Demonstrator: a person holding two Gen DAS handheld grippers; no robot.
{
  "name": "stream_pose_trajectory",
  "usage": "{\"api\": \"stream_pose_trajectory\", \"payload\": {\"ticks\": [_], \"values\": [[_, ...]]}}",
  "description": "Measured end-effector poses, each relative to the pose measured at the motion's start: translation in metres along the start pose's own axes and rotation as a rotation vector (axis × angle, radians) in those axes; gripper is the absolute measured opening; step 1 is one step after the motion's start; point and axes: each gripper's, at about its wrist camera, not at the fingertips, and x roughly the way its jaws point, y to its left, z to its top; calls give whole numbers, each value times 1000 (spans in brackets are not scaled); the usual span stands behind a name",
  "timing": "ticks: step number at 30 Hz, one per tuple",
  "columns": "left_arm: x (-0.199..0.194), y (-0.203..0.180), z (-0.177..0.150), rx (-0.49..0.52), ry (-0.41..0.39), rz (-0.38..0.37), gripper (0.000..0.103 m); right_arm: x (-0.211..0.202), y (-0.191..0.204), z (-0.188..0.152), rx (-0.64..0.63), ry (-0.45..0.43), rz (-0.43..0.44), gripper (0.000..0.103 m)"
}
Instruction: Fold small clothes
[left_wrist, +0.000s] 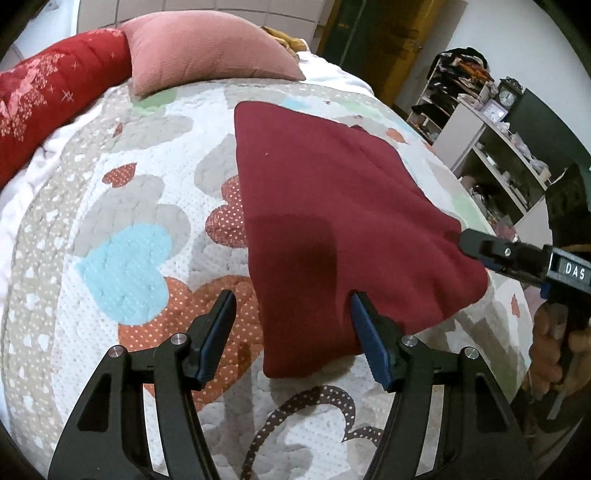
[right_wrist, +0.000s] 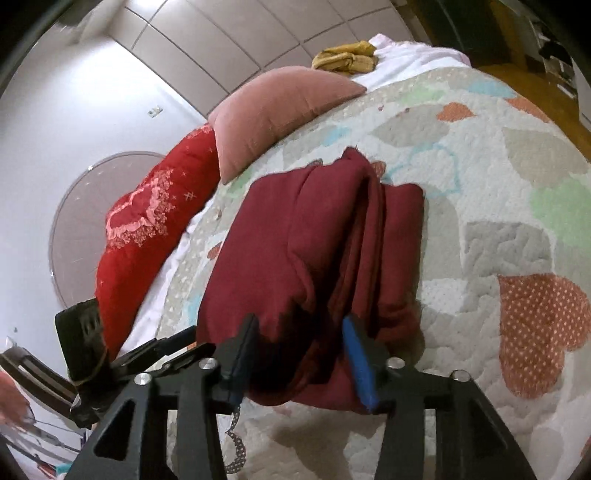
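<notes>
A dark red garment (left_wrist: 332, 206) lies folded flat on the heart-patterned quilt (left_wrist: 129, 229). My left gripper (left_wrist: 291, 299) is open over its near corner, the right finger (left_wrist: 364, 321) touching the cloth, the left finger over the quilt. My right gripper (left_wrist: 476, 245) reaches the garment's right corner in the left wrist view. In the right wrist view the garment (right_wrist: 295, 251) shows stacked folded layers, and my right gripper (right_wrist: 299, 328) is open, its jaws either side of the near folded edge. The left gripper (right_wrist: 173, 347) shows at the lower left there.
A pink pillow (left_wrist: 207, 48) and a red quilted bolster (left_wrist: 55, 99) lie at the head of the bed. A yellow cloth (right_wrist: 343, 57) sits beyond the pillow. White shelves with clutter (left_wrist: 491, 147) stand right of the bed.
</notes>
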Motion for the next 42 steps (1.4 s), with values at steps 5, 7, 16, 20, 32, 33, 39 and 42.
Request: {"api": "stream_pose_trajectory", "payload": {"ticks": [5,7,16,20,32,33,39,42], "values": [[0,-5,-1,18,-9,22,64,25,-8,2,45,47,-5,52],[0,-6,0,19,-12,25,65,34,-15,2,87,59,1,52],[-13,-12,10,7,-48,27,64,8,11,5,-57,-50,-58,19],[1,-12,10,-3,-17,27,65,2,9,-1,-114,-51,-188,19],[0,-7,29,-48,-45,16,65,-17,-1,7,-29,-140,-158,54],[2,-4,33,-72,-44,-8,65,-15,-1,11,-28,-143,-164,59],[28,15,49,-184,-2,-123,72,24,-25,30,48,-83,-193,72],[40,17,54,-192,25,-146,75,38,-40,36,94,-60,-165,79]]}}
